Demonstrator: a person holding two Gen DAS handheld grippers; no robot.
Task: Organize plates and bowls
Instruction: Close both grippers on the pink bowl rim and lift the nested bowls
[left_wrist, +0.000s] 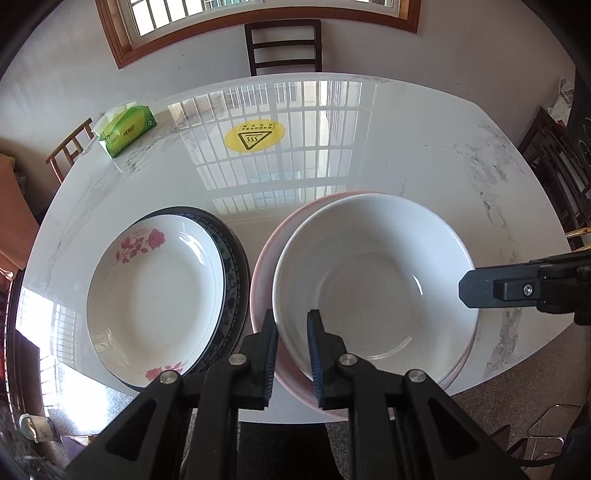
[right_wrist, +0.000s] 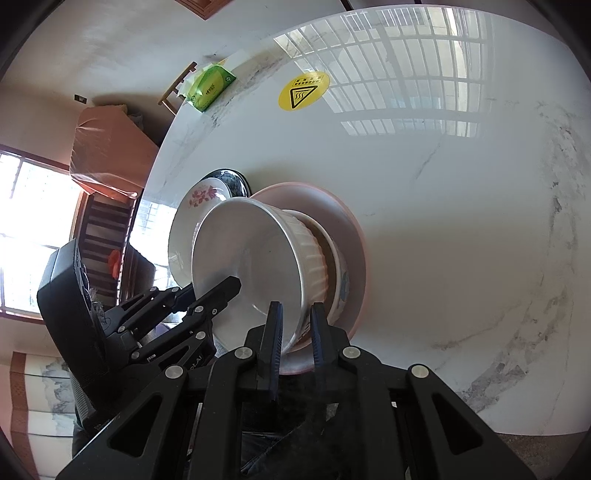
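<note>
A plain white bowl (left_wrist: 373, 280) sits nested in other bowls on a pink-rimmed plate (left_wrist: 264, 266). My left gripper (left_wrist: 293, 328) is shut on the bowl's near rim. My right gripper (right_wrist: 297, 317) is shut on the same bowl's (right_wrist: 258, 251) opposite rim; its finger (left_wrist: 491, 290) shows at the bowl's right edge in the left wrist view. Under the white bowl sit a ribbed bowl (right_wrist: 314, 251) and a patterned bowl (right_wrist: 341, 277) on the pink plate (right_wrist: 354, 243). To the left, a rose-patterned plate (left_wrist: 155, 291) lies on a dark blue-rimmed plate (left_wrist: 232, 258).
The white marble table (left_wrist: 424, 147) carries a yellow hot-surface sticker (left_wrist: 255, 136) and a green tissue pack (left_wrist: 125, 129) at the far left. A dark chair (left_wrist: 282, 46) stands at the far side, other chairs (left_wrist: 557, 166) to the right.
</note>
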